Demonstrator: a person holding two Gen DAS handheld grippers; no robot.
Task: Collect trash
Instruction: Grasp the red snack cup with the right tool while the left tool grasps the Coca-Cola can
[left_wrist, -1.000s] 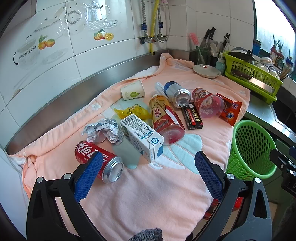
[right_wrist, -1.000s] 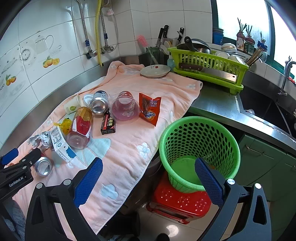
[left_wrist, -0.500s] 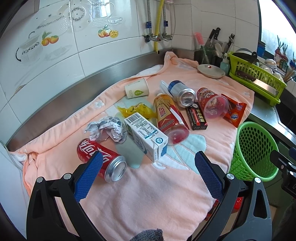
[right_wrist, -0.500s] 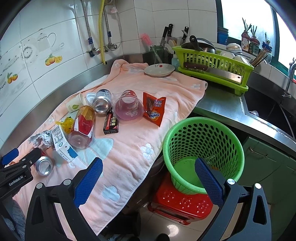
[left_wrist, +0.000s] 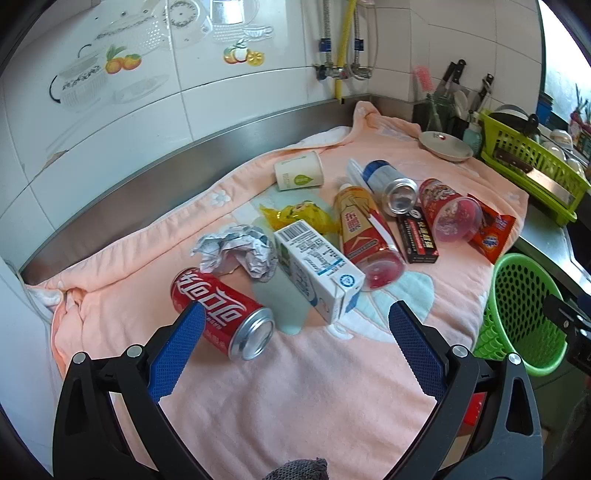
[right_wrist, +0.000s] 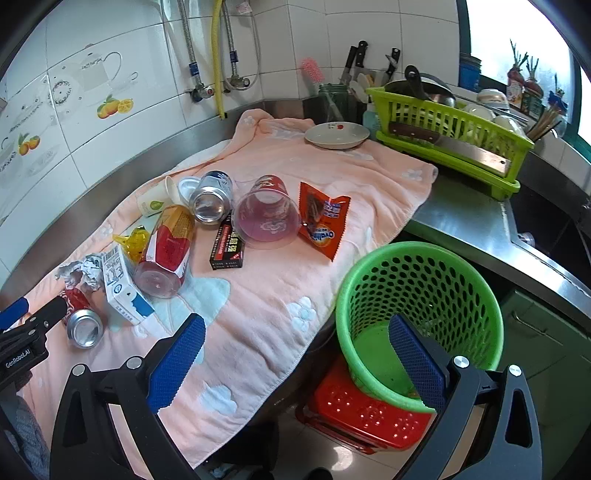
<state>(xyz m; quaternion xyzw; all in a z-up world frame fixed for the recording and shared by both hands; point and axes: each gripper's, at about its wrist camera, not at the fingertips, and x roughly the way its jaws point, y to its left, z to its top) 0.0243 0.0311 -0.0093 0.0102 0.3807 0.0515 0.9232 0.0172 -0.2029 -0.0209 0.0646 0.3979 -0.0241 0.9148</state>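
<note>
Both grippers hang spread and empty, the left gripper (left_wrist: 293, 334) near the red cola can (left_wrist: 221, 312), the right gripper (right_wrist: 295, 347) over the green basket (right_wrist: 421, 295), apparently parked beside the towel's (left_wrist: 280, 398) edge to catch trash.

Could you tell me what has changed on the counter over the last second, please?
Only the cameras moved. The left hand-held gripper eased closer to the red cola can and milk carton, which now look larger; the right hand-held gripper drifted slightly above the green basket. Both are open and empty; nothing was grasped or released. All the trash lies as before on the pink towel.
</note>
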